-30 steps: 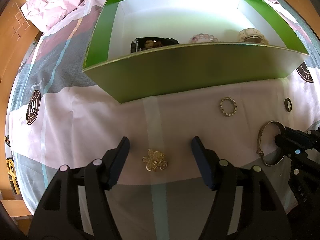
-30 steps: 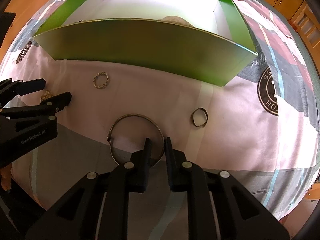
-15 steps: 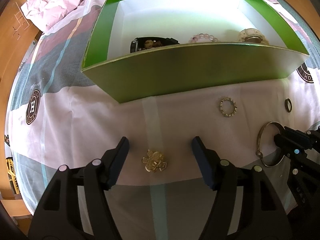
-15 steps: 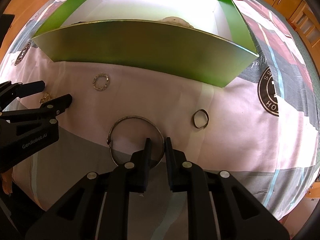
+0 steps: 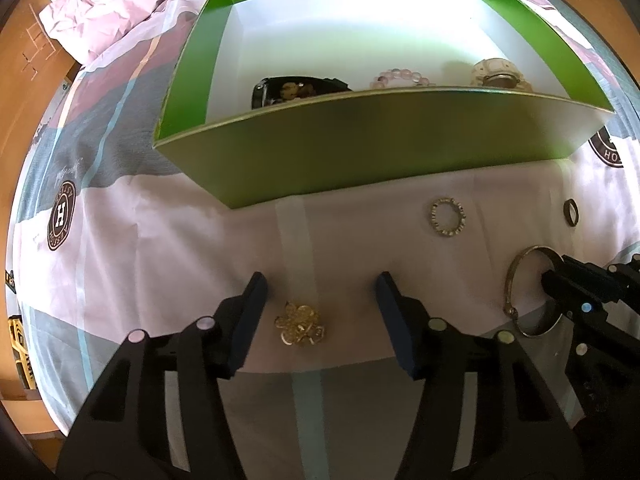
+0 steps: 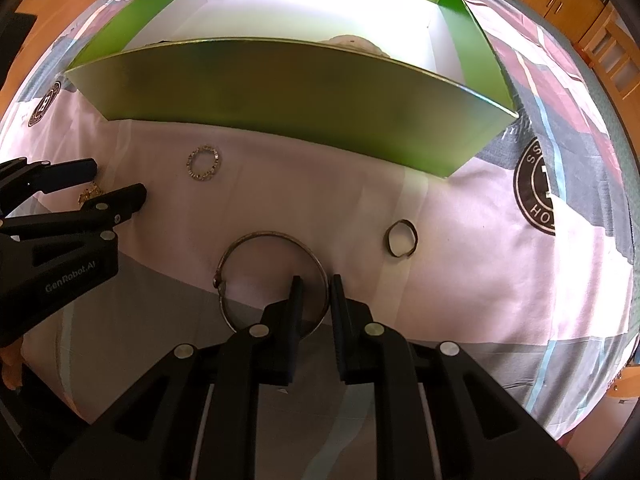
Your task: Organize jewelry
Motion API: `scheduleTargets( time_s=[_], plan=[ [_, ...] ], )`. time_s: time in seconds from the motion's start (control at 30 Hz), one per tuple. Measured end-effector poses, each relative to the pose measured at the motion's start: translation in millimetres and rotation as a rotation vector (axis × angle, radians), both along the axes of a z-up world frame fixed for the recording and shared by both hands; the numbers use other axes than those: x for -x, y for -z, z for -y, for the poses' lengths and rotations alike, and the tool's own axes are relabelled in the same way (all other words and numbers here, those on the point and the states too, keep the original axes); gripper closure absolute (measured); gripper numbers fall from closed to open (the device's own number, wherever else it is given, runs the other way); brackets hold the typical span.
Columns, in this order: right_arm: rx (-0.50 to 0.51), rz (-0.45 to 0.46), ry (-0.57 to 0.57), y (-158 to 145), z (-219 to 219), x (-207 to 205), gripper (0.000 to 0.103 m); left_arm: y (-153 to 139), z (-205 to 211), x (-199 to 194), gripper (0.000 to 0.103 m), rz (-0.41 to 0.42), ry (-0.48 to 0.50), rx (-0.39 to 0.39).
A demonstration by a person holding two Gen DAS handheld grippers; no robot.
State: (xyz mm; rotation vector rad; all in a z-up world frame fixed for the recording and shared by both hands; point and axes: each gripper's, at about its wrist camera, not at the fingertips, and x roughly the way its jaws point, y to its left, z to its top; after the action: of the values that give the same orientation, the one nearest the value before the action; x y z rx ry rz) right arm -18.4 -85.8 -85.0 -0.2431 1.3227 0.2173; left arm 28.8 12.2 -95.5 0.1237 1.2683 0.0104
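A green box [image 5: 360,148] with a white floor stands on the bedspread and holds a dark bracelet [image 5: 296,88], a pink bead bracelet [image 5: 400,78] and a cream piece [image 5: 496,74]. My left gripper [image 5: 320,300] is open, its jaws either side of a gold brooch [image 5: 300,324] lying on the cloth. My right gripper [image 6: 314,292] is nearly closed, its jaws straddling the rim of a large metal bangle [image 6: 272,276] that also shows in the left wrist view [image 5: 528,292]. The box [image 6: 280,100] also shows in the right wrist view.
A small sparkly ring bracelet [image 5: 448,222] [image 6: 204,162] and a dark finger ring [image 6: 401,238] [image 5: 570,212] lie on the cloth in front of the box. A rumpled pink quilt [image 5: 112,12] lies at the far left. Wooden furniture [image 6: 580,8] stands beyond the bed.
My left gripper has edged slightly closer to the gold brooch. The right gripper stays on the bangle's rim with little visible movement.
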Motion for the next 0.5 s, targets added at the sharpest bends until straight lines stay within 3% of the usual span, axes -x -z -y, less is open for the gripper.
scheduleTargets(
  time_s=[0.3,0.33,0.47,0.5],
  plan=[
    [0.003,0.005,0.002,0.0,0.6,1.2,0.088,0.0,2.3,2.3,0.047,0.001,-0.003,0.005],
    [0.002,0.005,0.004,0.0,0.2,1.6,0.088,-0.6,0.9,1.4,0.051,0.001,-0.002,0.014],
    [-0.008,0.012,0.005,0.8,0.1,3.7,0.096,-6.7,1.3,3.5,0.089,0.012,-0.001,0.049],
    [-0.005,0.015,0.001,-1.0,1.0,5.0,0.097,-6.5,1.2,3.6,0.091,0.007,-0.003,0.059]
  ],
)
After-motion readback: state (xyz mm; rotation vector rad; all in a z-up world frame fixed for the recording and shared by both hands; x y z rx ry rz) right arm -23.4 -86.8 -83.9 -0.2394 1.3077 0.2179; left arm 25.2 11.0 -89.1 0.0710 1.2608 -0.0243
